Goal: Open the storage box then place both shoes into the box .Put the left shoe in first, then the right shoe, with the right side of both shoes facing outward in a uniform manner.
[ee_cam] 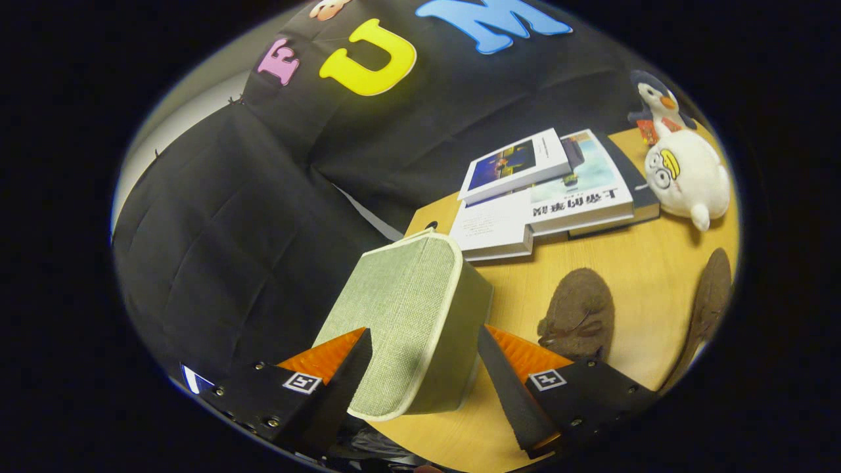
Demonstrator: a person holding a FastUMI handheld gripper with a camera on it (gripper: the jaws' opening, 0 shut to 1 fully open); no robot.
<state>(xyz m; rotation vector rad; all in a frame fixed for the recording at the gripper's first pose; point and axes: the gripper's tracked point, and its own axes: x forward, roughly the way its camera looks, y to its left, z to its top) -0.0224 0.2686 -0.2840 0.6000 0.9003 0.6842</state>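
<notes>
Now, gripper (420,368): its two fingers stand on either side of the green lid, one at each face; whether both really press on it I cannot tell, because the contact places are hidden.
Left finger (328,374): it lies against the wide fabric face of the lid, low at its near edge.
Right finger (519,387): it sits just beside the narrow side face of the lid; a thin shadow is between them, so touching is not sure.
Lid (401,315): pale green woven fabric with a cream border, rounded corners, tilted up on its edge between the fingers, above the table.
Table (644,276): light wood top, beyond and beside the fingers.
Shoes: one brown shoe (578,315) lies on the table just ahead of the right finger; the second brown shoe (706,309) lies well apart from it, farther out on the same side.
Books (545,190): a stack lies flat on the table beyond the lid.
Toys: a white plush (686,177) lies beside the books, and a penguin plush (657,105) stands behind it.
</notes>
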